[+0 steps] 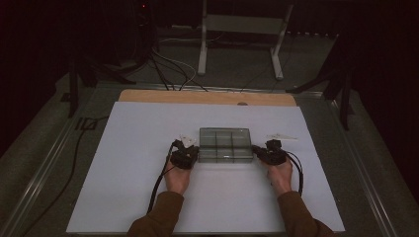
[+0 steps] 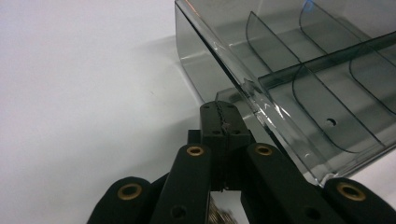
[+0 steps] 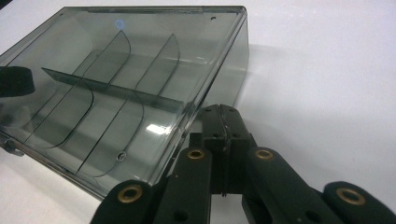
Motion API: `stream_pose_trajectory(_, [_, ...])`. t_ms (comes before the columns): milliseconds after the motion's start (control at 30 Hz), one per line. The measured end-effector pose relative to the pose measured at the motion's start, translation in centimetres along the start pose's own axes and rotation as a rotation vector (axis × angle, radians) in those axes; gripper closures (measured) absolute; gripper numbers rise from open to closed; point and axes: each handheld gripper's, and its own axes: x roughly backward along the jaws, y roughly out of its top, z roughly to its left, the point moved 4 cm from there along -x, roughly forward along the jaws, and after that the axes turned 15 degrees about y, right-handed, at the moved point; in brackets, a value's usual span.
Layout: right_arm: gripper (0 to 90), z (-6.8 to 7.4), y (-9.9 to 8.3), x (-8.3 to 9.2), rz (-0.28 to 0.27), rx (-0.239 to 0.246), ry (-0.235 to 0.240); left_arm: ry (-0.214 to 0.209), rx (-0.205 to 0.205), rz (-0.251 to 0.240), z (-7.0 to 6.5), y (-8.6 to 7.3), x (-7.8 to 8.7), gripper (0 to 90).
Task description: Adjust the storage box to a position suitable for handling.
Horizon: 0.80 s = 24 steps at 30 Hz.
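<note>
Near the middle of the white sheet, a little toward its far edge, sits the box, a clear smoky case with dividers that split it into compartments. We see its lid side up and its long sides running across the sheet.

We hold a gripper at each short end. Our left gripper lies low by the box's left end, forearm coming straight in from the near edge, wrist flat. In the left gripper view its jaws are clenched tight together, tips just at the box's lower edge near a small tab; whether they touch it we cannot tell. Our right gripper mirrors it at the right end, hand behind it and flat on the sheet. In the right gripper view its jaws are likewise pressed shut with nothing between them, tips just beside the box's end wall.

Beyond the sheet's far edge runs a strip of bare wood.
</note>
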Motion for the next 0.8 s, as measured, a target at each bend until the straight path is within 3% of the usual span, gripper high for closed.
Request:
stream_pose_trajectory(300, [90.0,1.6,-1.7,1.5,0.014,0.019,0.004,-0.029,0.026,0.001,-0.4,-1.5,1.8,90.0])
stream_pose_trajectory(567, [90.0,3.4,-3.4,2.7,0.041,0.045,0.023,-0.03,0.011,-0.017,-0.3,-2.9,4.4,90.0])
stream_pose_trajectory(800, [90.0,4.3,-3.9,2.9,0.057,0.057,0.033,-0.03,-0.002,-0.019,-0.2,-3.8,5.5,90.0])
